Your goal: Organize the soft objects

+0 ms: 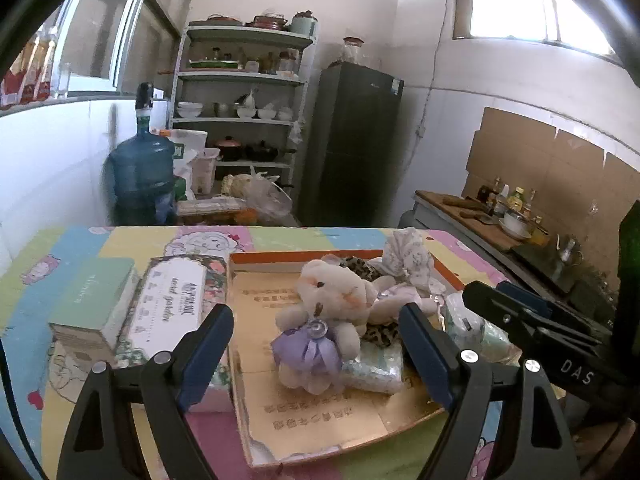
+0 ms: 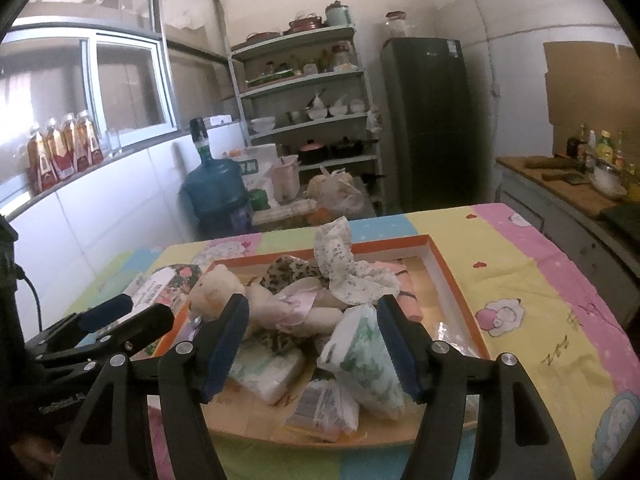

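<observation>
Two grippers hover over a shallow orange-rimmed cardboard tray [image 1: 404, 424] on my bench [image 2: 520, 264], which is covered in a pastel cartoon cloth. My left gripper [image 1: 316, 344] has its fingers apart with nothing between them; beyond its tips sits a cream teddy bear [image 1: 320, 312] in a lilac dress, inside the tray. My right gripper [image 2: 312, 344] also stands apart and grips nothing, though a white-and-green soft packet [image 2: 360, 356] lies just below its tips. The soft things are all heaped in the tray: the bear, a leopard-print cloth [image 2: 292, 270], a crumpled floral white cloth [image 2: 344, 268], and several wrapped tissue-style packs [image 2: 268, 372].

What worries me is the pile itself. It is loose and overlapping, so closing on one item could snag a neighbour and drag it over the low rim. The plastic-wrapped packs look slippery and may squirt out of a pinch. The tray is light card with a torn near edge, so I judge that a push could slide it along the cloth. My two grippers are close together and could knock each other.

Writing: a floral box [image 1: 168, 304] left of the tray has script that seems to read "secret garden", too blurred to be sure. A pale green box [image 1: 92, 300] beside it carries small illegible lettering. Printed characters on the tray floor are unreadable to me. "DAS" shows on the right gripper's body in the left view.
</observation>
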Demonstrator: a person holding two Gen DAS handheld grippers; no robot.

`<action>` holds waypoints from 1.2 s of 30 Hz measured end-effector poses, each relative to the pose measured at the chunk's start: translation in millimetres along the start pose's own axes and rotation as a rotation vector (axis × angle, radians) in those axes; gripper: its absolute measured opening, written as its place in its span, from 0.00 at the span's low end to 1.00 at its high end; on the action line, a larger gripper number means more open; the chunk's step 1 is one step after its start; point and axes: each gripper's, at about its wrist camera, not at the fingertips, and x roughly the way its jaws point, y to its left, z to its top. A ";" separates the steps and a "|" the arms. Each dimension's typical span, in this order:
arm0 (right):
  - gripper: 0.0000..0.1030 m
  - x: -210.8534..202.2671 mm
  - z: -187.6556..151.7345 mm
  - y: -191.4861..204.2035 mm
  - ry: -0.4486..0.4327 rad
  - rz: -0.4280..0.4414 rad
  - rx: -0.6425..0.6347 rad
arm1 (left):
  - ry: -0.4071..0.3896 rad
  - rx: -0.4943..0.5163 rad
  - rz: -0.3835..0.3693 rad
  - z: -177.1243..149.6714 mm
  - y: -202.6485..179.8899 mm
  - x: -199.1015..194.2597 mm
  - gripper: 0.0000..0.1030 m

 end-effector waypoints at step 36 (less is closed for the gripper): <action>0.74 -74.8 -41.0 82.7 -0.076 -0.063 -0.002 | -0.116 0.012 0.243 -33.3 26.0 -119.2 0.82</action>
